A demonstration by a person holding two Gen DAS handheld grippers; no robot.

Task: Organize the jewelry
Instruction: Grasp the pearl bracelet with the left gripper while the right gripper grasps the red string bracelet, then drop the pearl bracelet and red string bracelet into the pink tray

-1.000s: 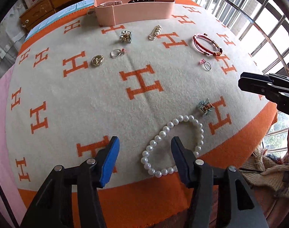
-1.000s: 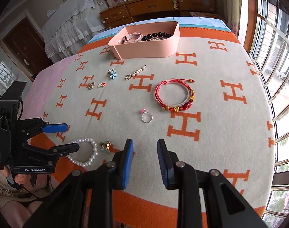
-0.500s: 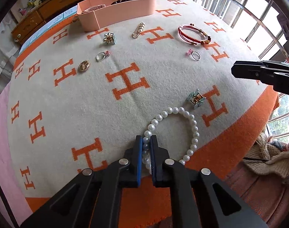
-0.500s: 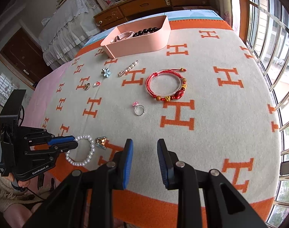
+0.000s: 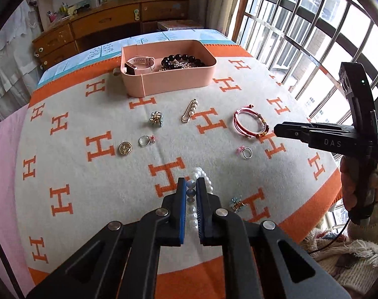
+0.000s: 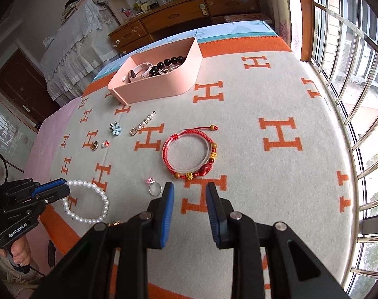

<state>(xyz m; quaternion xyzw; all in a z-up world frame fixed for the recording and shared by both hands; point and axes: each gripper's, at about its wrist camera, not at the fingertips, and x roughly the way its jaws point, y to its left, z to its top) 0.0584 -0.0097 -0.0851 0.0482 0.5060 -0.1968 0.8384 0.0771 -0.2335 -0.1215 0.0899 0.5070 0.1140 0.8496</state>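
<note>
My left gripper [image 5: 190,186] is shut on a white pearl bracelet [image 5: 200,175] and holds it lifted off the blanket; the bracelet hangs as a loop in the right wrist view [image 6: 89,203] beside that gripper [image 6: 62,189]. My right gripper [image 6: 190,194] is open and empty, low over the blanket just in front of a red cord bracelet [image 6: 191,153] and beside a pink-stone ring [image 6: 154,188]. In the left wrist view it [image 5: 281,129] hovers at the right, near the red bracelet [image 5: 249,124]. A pink box [image 5: 167,74] at the back holds a watch and black beads.
Loose on the orange-and-cream blanket [image 5: 64,114] lie a pearl pin [image 5: 189,113], a flower clip [image 5: 156,119], a ring [image 5: 146,140], a gold brooch [image 5: 125,148], a pink-stone ring [image 5: 245,152] and a small claw clip [image 5: 236,203]. Barred windows run along the right; wooden drawers stand behind.
My left gripper shut on the pearl bracelet and has lifted it up and forward off the blanket. My right gripper has moved forward toward the red bracelet, still open.
</note>
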